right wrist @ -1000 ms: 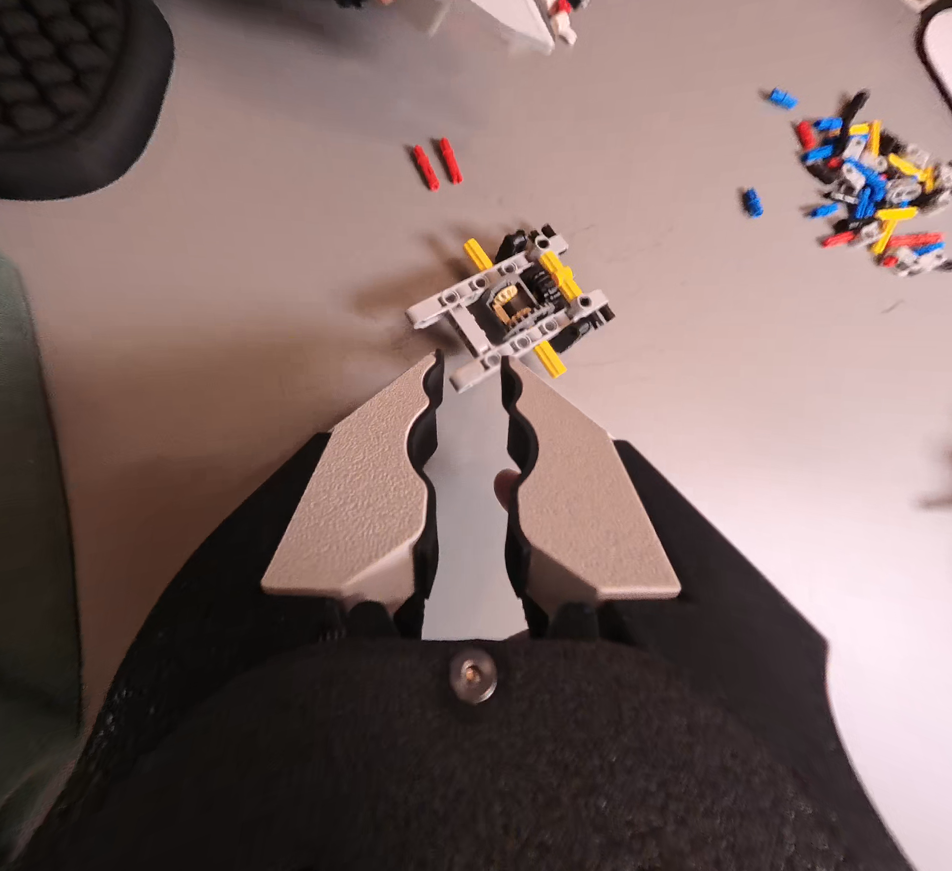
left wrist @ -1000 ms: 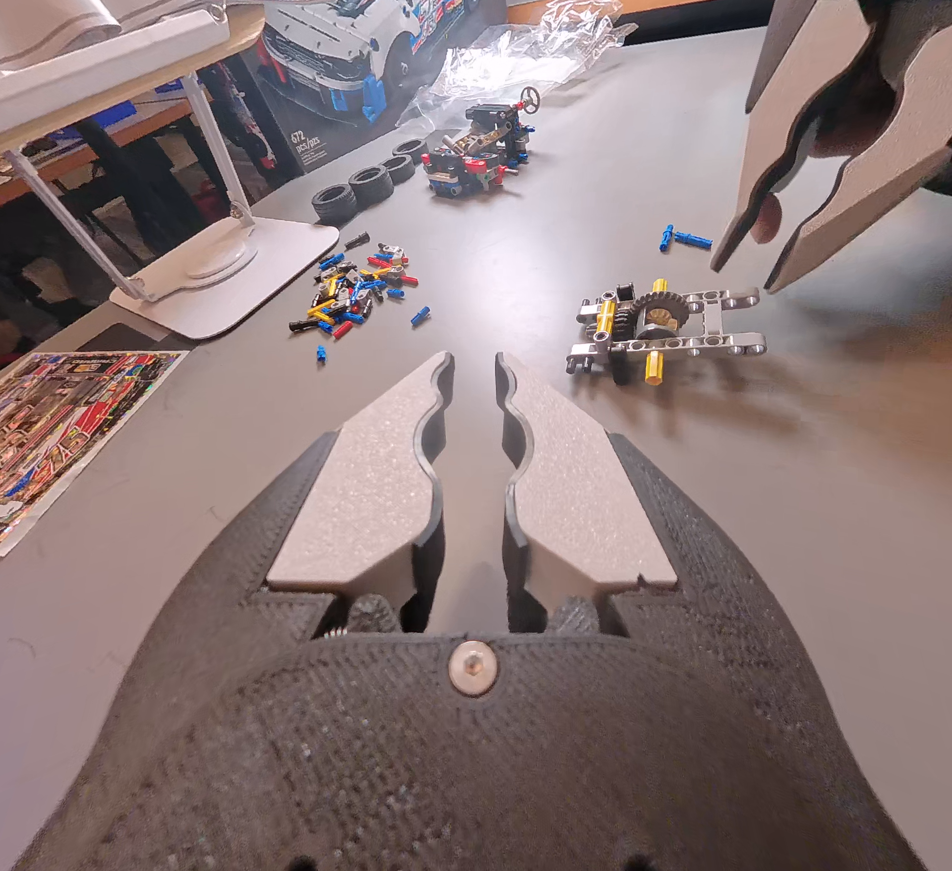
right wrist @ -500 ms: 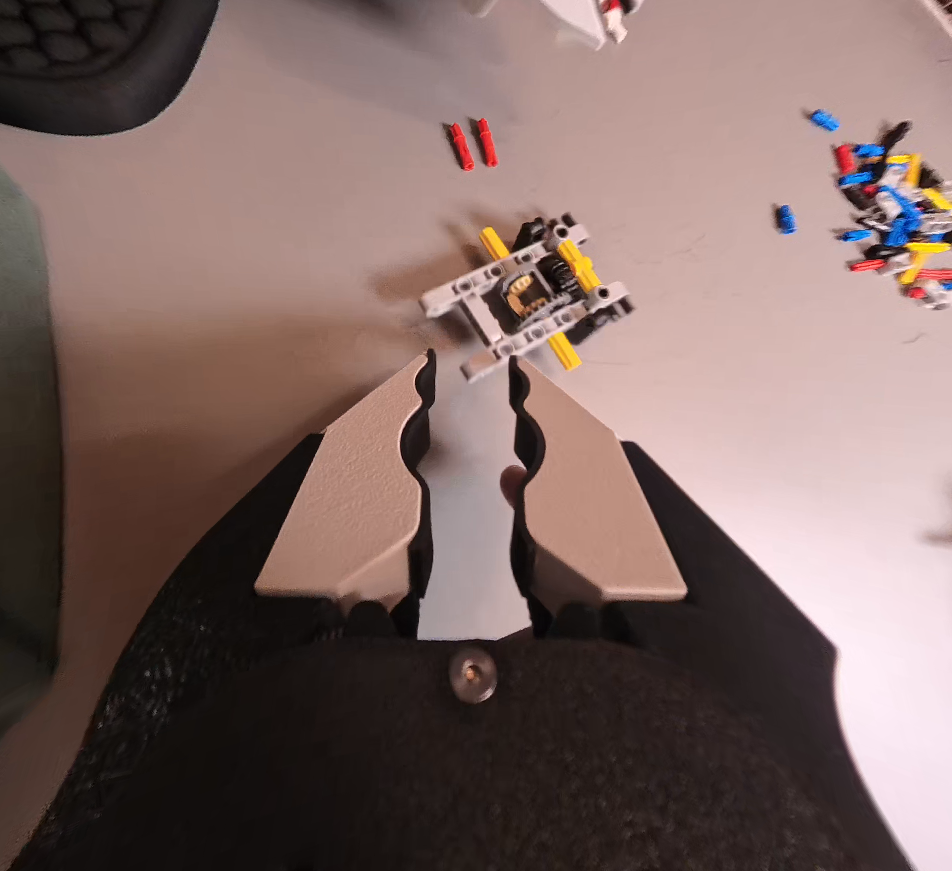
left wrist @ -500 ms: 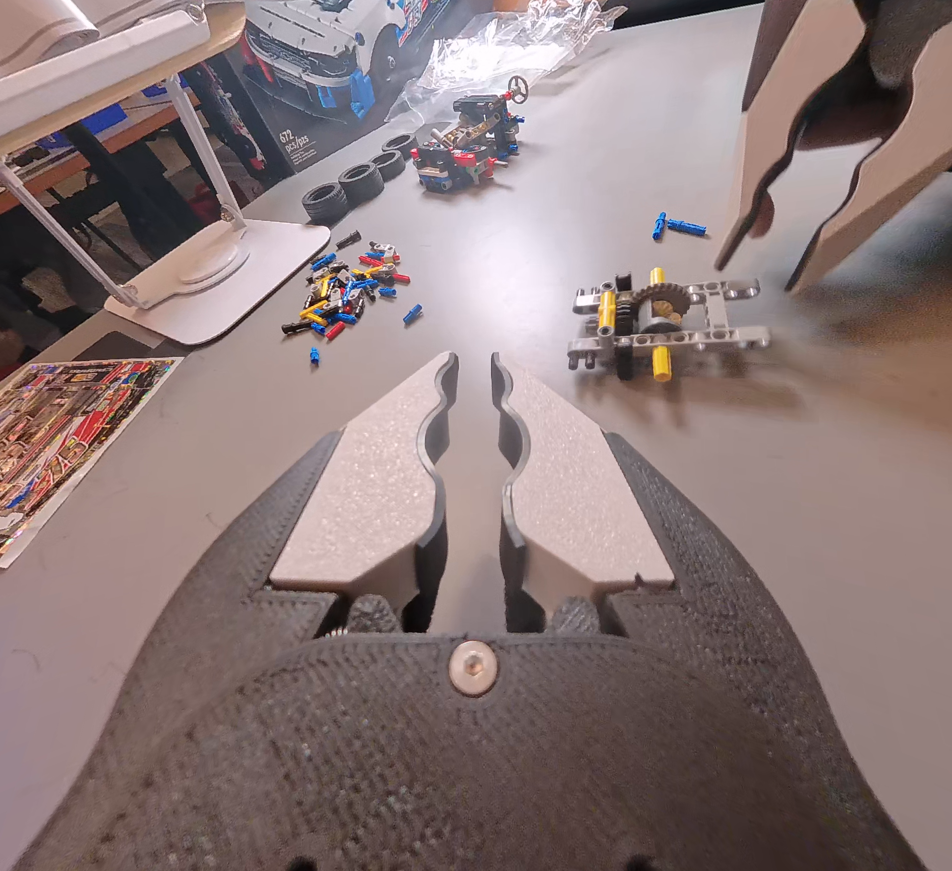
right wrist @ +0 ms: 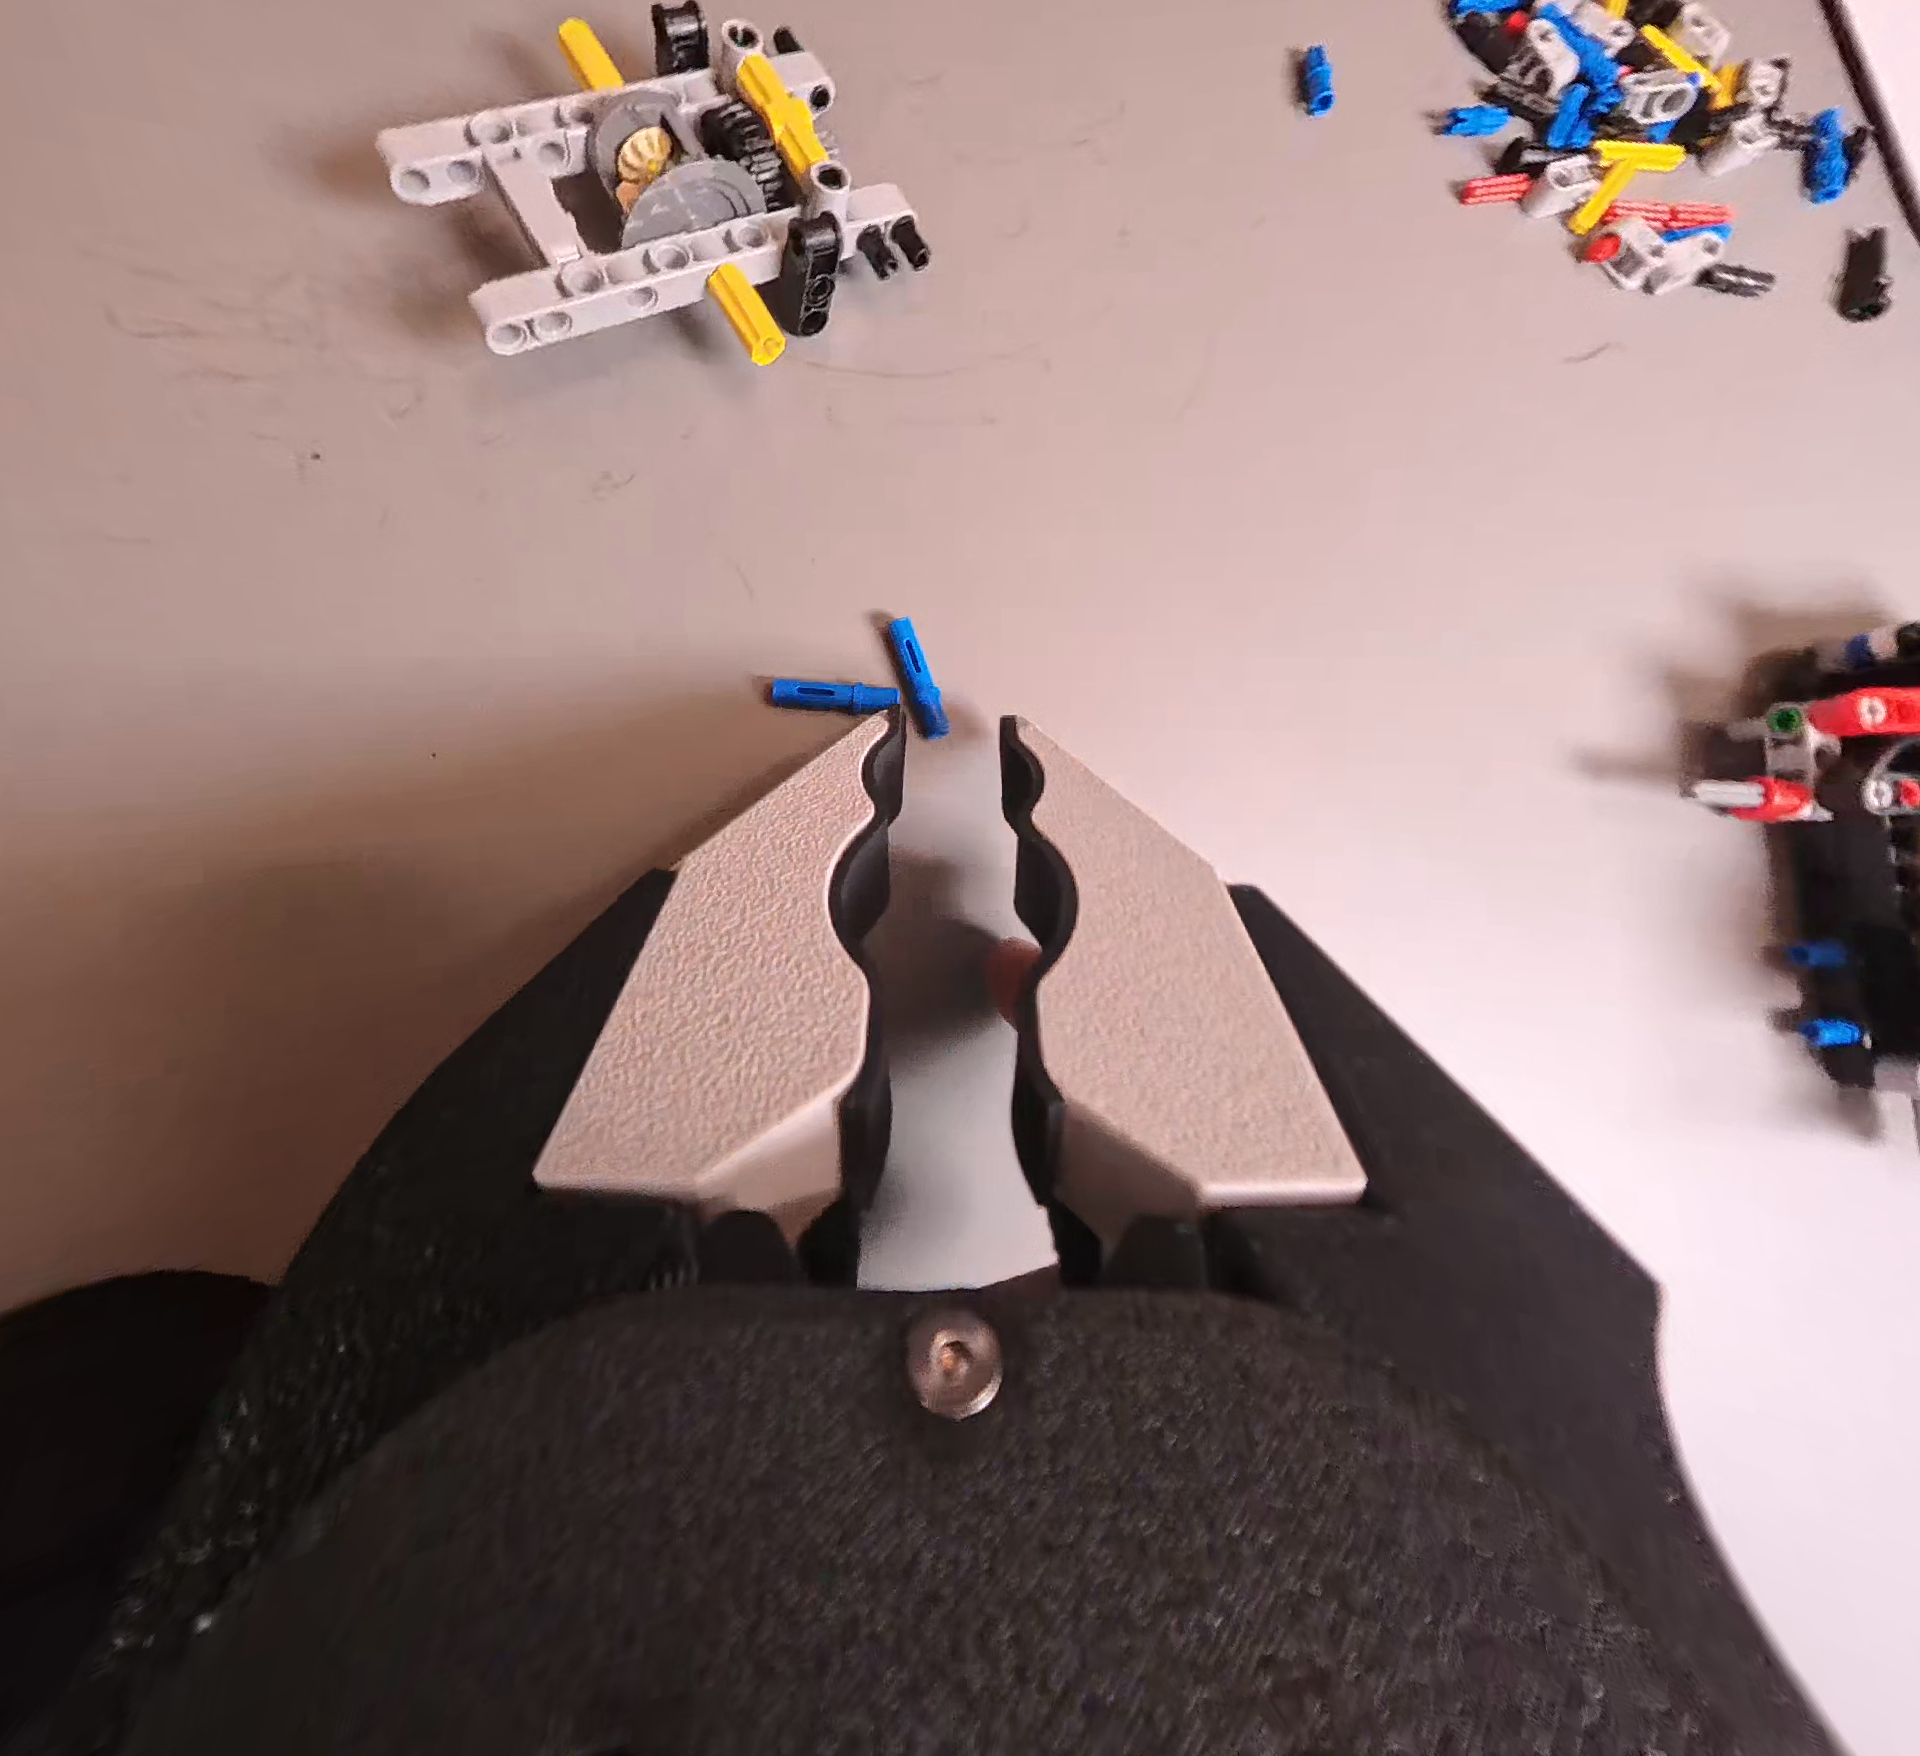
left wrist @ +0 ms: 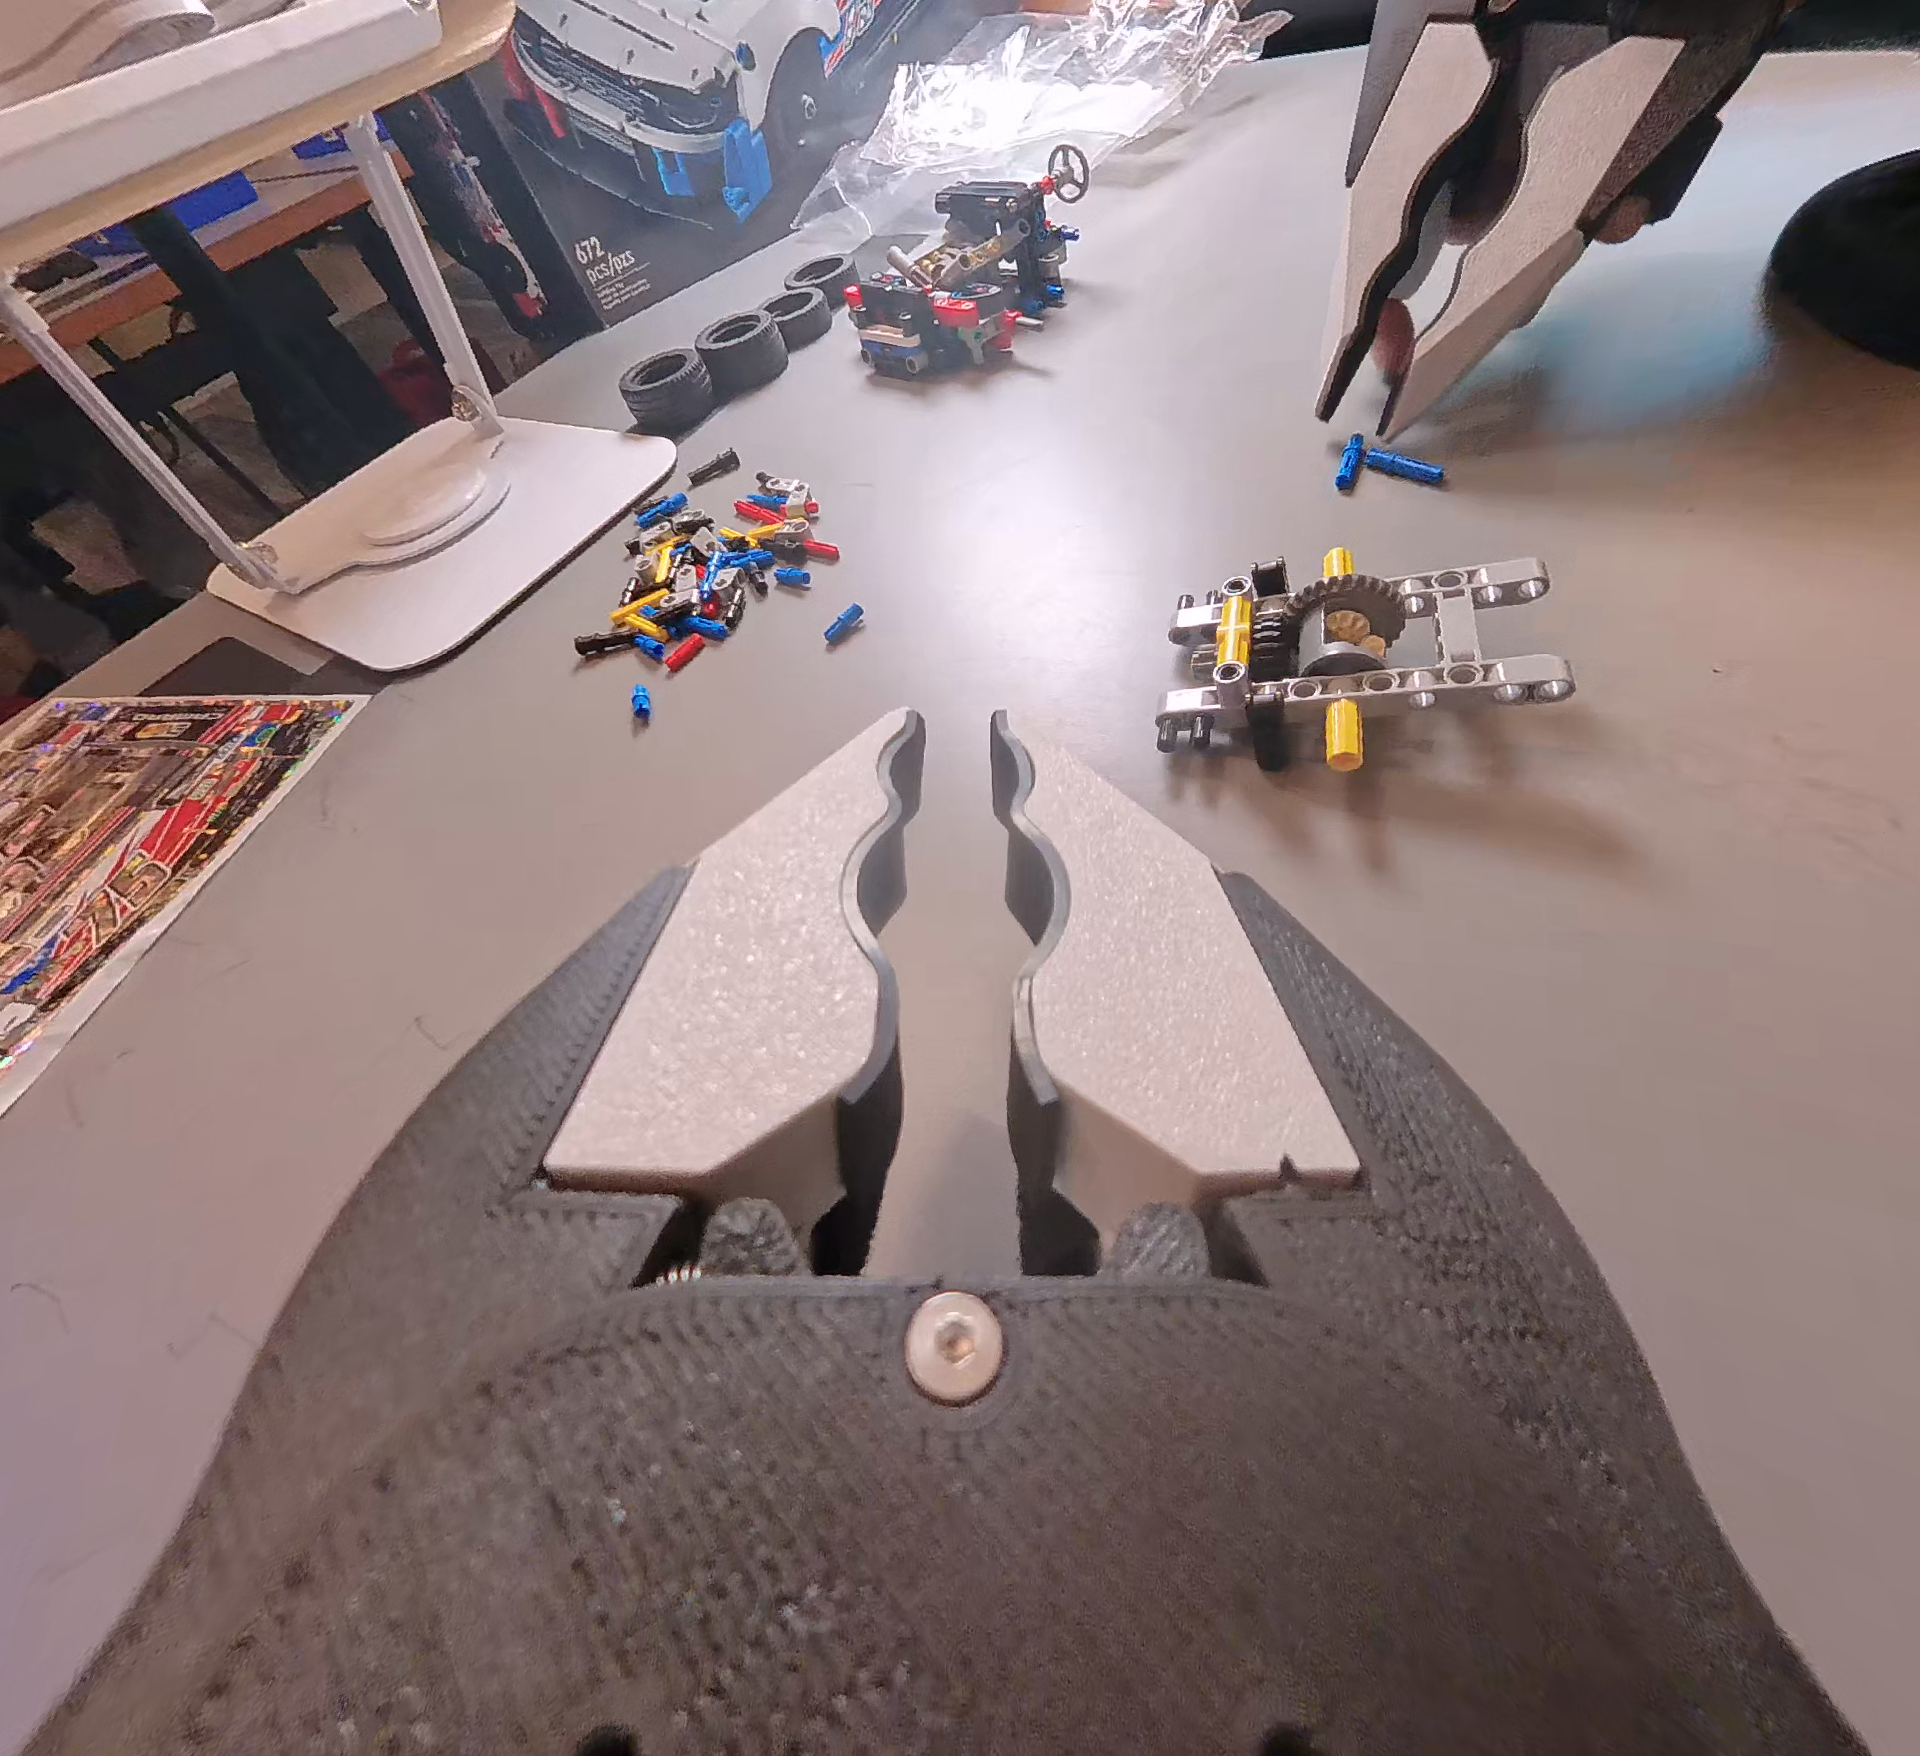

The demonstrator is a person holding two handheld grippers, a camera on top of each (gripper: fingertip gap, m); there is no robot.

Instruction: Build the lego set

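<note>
With its fingers narrowly parted and empty, the right gripper [right wrist: 951, 724] hovers just short of two blue pins [right wrist: 916, 676] on the bench [right wrist: 1247, 480], the grey gear frame [right wrist: 644, 184] lies beyond those pins, and the left gripper [left wrist: 956, 735], likewise narrowly parted and empty, hangs near that frame.

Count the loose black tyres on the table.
4, all in one row in front of the set's box: the nearest tyre, the second, the third, the farthest. More could hide behind them.
</note>
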